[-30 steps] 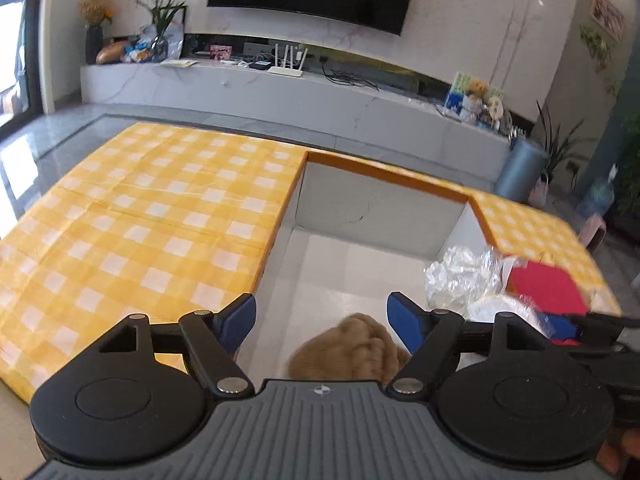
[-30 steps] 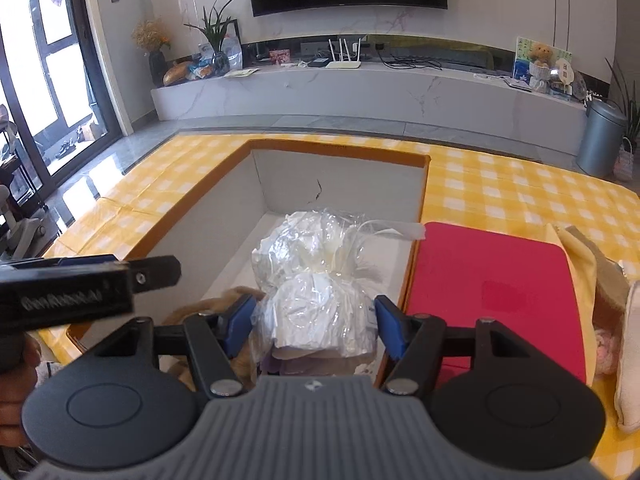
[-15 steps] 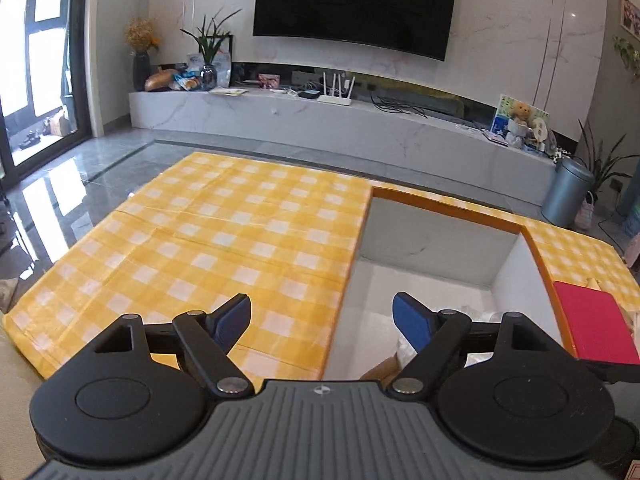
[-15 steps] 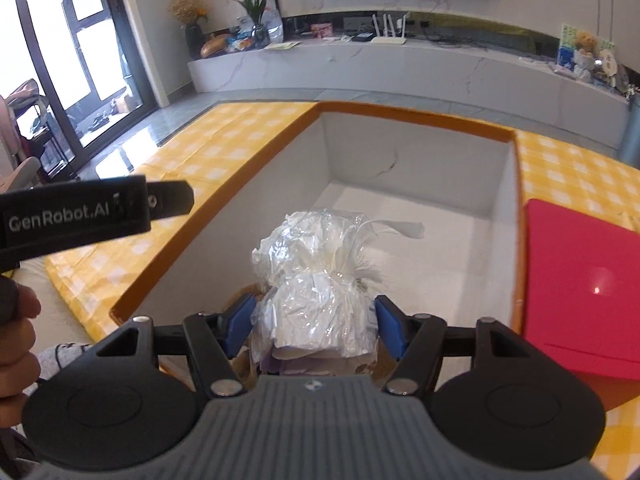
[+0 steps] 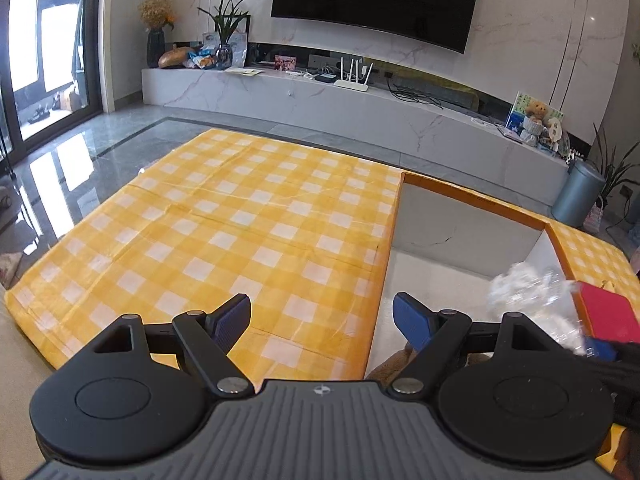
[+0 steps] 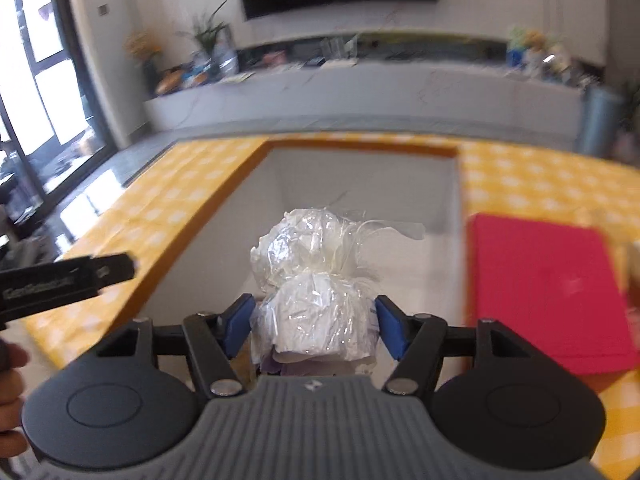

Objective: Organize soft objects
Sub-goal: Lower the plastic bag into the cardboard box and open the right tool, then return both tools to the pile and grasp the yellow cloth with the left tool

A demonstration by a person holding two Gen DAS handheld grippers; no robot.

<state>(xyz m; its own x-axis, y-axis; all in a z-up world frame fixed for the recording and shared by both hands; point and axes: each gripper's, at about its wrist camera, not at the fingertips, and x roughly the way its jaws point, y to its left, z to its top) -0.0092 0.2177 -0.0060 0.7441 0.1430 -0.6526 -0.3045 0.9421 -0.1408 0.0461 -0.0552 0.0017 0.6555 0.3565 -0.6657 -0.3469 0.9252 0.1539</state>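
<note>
The plastic-wrapped white bundle (image 6: 316, 316) sits between the blue pads (image 6: 239, 325) of the right gripper (image 6: 316, 326), which press against its two sides, so the fingers are clamped on it. The bundle's crinkled clear wrap bulges up and forward past the fingertips, with a loose twisted tail of plastic pointing away to the right. It hangs over the white box (image 6: 224, 240), above the near part of the box's open interior; the right wrist view is motion-blurred, so whether the bundle touches the box floor cannot be told.

The left gripper (image 5: 322, 322) has its blue fingers (image 5: 412, 320) spread wide apart with nothing between them. It hovers over the near left edge of the box, one finger above the yellow checked cloth (image 5: 240, 232) and the other above the box's white floor. Just below that finger, in the near corner of the box, part of a tan furry object (image 5: 394, 364) shows, mostly hidden by the gripper body.

The box is sunk into the cloth-covered surface, its orange rim level with the cloth. A red mat (image 6: 548, 292) lies on the cloth just beside the box's right wall. In the left wrist view the bundle (image 5: 532, 296) appears at the box's right side, near the mat (image 5: 608, 316).
</note>
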